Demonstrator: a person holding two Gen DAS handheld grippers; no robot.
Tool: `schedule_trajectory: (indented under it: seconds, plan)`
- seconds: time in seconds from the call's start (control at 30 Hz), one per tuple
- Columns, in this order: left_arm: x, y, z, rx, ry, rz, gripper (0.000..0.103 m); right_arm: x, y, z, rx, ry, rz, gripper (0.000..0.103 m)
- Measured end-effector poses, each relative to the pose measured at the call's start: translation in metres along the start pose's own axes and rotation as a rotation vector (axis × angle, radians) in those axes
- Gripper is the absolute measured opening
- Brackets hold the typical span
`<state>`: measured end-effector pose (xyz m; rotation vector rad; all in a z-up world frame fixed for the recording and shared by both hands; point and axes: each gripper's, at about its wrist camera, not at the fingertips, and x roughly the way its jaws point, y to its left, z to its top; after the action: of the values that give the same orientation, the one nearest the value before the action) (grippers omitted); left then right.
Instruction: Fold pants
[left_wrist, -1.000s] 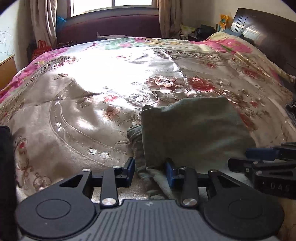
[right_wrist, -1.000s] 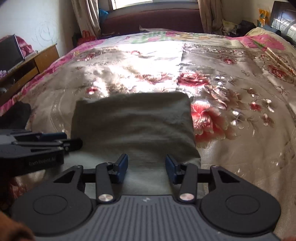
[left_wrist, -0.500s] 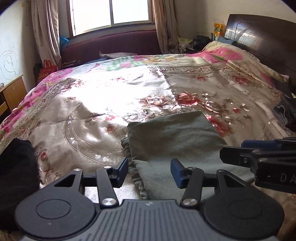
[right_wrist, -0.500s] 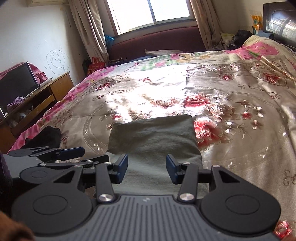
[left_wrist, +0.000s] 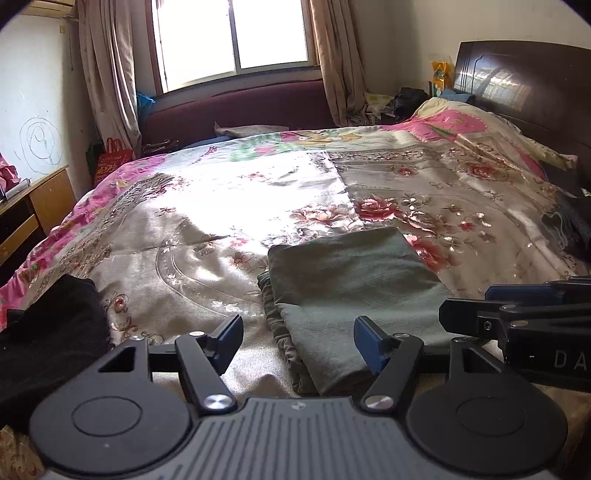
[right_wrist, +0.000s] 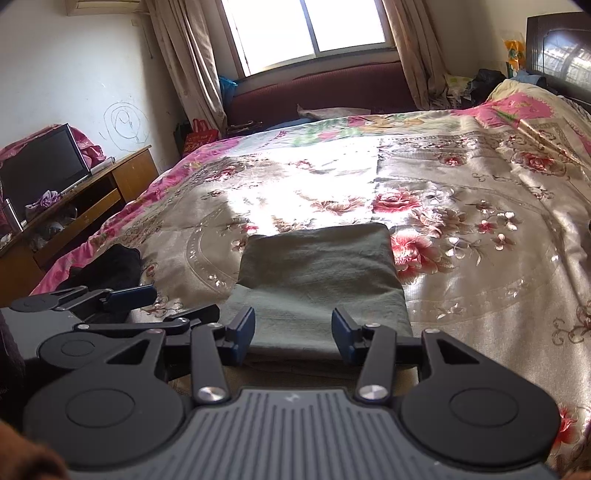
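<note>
The grey-green pants (left_wrist: 351, 284) lie folded into a compact rectangle on the floral bedspread (left_wrist: 258, 192); they also show in the right wrist view (right_wrist: 317, 280). My left gripper (left_wrist: 297, 341) is open and empty, held above the pants' near left corner. My right gripper (right_wrist: 293, 334) is open and empty, held above the pants' near edge. The right gripper also shows in the left wrist view (left_wrist: 517, 314), and the left gripper in the right wrist view (right_wrist: 122, 306).
A black garment (left_wrist: 48, 325) lies at the bed's near left. Dark clothes (left_wrist: 569, 225) lie at the right edge. A wooden cabinet (right_wrist: 74, 206) with a TV (right_wrist: 40, 170) stands left of the bed. A dark headboard (left_wrist: 524, 88) is at the right.
Both grippers have pulled back and risen away from the folded pants. The left gripper's jaws have opened wider. The pants stay put.
</note>
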<state>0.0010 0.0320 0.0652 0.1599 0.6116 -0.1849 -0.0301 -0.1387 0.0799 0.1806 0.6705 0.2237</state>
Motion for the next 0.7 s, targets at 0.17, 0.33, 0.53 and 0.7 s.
schedule_trajectory:
  seconds: [0.17, 0.33, 0.53, 0.7]
  plan:
    - [-0.006, -0.002, -0.008, -0.009, -0.008, 0.016, 0.098, -0.007, -0.004, -0.010, 0.015, 0.005, -0.004, 0.047]
    - [-0.006, -0.006, -0.019, -0.011, 0.006, 0.019, 0.103, -0.009, -0.007, -0.022, 0.030, 0.021, -0.011, 0.047]
    - [-0.001, -0.012, -0.037, -0.007, 0.056, 0.023, 0.103, -0.006, -0.012, -0.040, 0.048, 0.060, -0.024, 0.047]
    - [0.005, -0.013, -0.050, -0.012, 0.097, 0.033, 0.103, -0.003, -0.016, -0.051, 0.062, 0.088, -0.033, 0.047]
